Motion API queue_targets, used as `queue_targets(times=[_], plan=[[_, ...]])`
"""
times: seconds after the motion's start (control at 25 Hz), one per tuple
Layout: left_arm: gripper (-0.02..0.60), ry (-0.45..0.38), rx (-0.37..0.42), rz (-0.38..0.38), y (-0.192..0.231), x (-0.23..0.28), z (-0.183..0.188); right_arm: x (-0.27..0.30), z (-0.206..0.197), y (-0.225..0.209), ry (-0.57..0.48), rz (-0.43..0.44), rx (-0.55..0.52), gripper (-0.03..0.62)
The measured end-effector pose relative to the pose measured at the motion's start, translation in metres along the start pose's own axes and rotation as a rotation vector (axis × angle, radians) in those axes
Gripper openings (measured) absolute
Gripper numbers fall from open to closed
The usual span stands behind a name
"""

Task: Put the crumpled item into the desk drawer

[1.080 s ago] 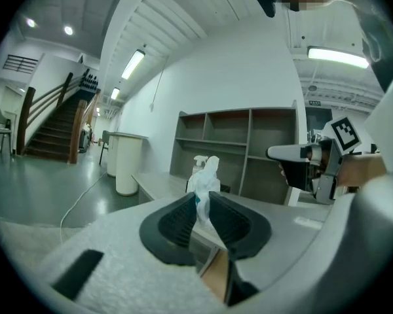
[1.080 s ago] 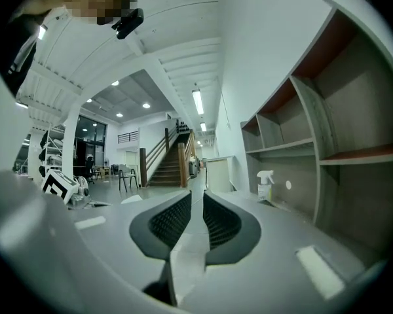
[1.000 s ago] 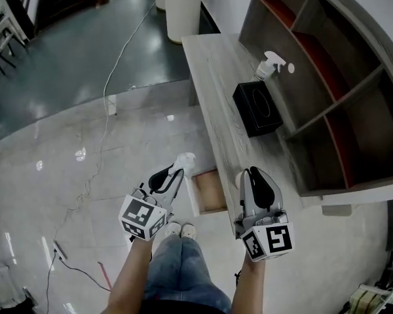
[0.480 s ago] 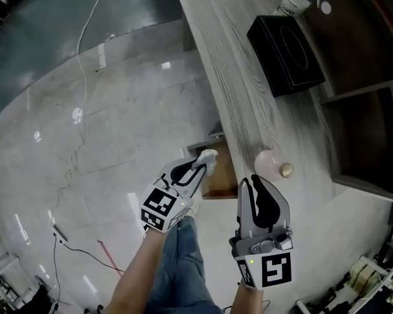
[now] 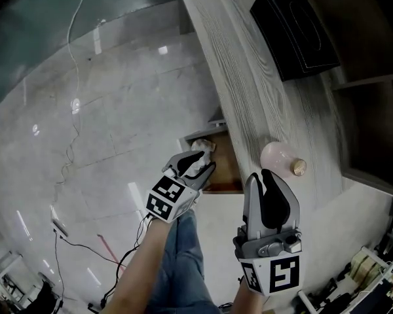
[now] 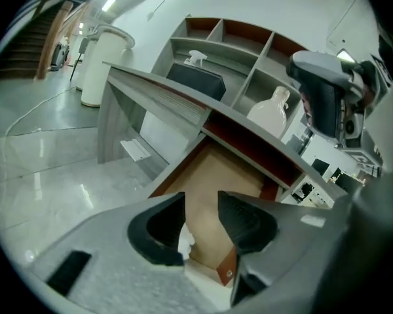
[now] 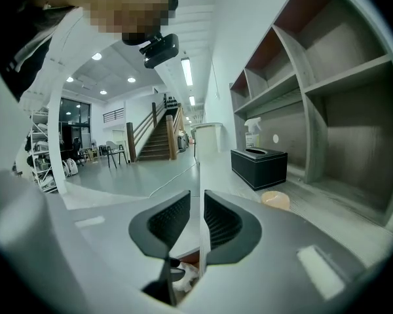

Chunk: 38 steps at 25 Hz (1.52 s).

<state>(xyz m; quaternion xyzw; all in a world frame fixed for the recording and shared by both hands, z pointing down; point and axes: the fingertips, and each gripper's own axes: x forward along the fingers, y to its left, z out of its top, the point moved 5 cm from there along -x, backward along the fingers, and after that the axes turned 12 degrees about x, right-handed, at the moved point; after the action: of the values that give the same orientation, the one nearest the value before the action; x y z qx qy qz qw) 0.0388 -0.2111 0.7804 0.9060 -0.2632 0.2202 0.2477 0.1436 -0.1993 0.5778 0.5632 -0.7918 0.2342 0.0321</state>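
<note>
The desk drawer (image 5: 223, 169) stands pulled out from under the grey wooden desk (image 5: 249, 90), its brown bottom bare (image 6: 226, 175). My left gripper (image 5: 196, 165) hangs over the drawer's near left corner and its jaws are opening. The crumpled white item (image 5: 202, 146) sits at its tips; in the left gripper view a white scrap (image 6: 183, 241) shows by the left jaw's inner edge, and the pads do not press on it. My right gripper (image 5: 270, 178) is shut with nothing in it, above the desk's front edge (image 7: 196, 211).
A pale pink bottle (image 5: 278, 157) lies on the desk just beyond the right gripper. Farther along stands a black tissue box (image 5: 295, 18), with a spray bottle (image 7: 251, 133) behind it. Shelves line the wall (image 7: 327, 77). A cable (image 5: 72, 110) runs across the floor.
The left gripper has carried the crumpled item rightward over the open drawer, and its jaws now stand wider apart. The right gripper has stayed near the desk edge.
</note>
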Motion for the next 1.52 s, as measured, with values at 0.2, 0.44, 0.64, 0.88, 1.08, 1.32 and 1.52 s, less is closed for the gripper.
queue_targets(times=[0.2, 0.44, 0.64, 0.88, 1.08, 1.32, 1.52], plan=[[0.124, -0.096, 0.051, 0.084, 0.009, -0.038, 0.049, -0.004, 0.022, 0.008, -0.022, 0.001, -0.014, 0.060], [0.071, -0.270, 0.142, 0.195, 0.015, -0.112, 0.159, -0.022, 0.090, 0.030, -0.104, 0.015, -0.044, 0.060], [0.041, -0.419, 0.257, 0.270, 0.007, -0.178, 0.261, -0.039, 0.162, 0.043, -0.216, 0.017, -0.068, 0.060], [0.021, -0.537, 0.408, 0.344, -0.024, -0.261, 0.345, -0.074, 0.231, 0.053, -0.315, -0.019, -0.109, 0.043], [0.012, -0.647, 0.488, 0.388, -0.048, -0.323, 0.391, -0.091, 0.267, 0.065, -0.385, -0.035, -0.135, 0.034], [0.006, -0.727, 0.550, 0.418, -0.073, -0.369, 0.409, -0.107, 0.280, 0.077, -0.435, -0.042, -0.145, 0.015], [0.006, -0.745, 0.573, 0.436, -0.081, -0.383, 0.407, -0.118, 0.280, 0.082, -0.461, -0.040, -0.142, 0.011]])
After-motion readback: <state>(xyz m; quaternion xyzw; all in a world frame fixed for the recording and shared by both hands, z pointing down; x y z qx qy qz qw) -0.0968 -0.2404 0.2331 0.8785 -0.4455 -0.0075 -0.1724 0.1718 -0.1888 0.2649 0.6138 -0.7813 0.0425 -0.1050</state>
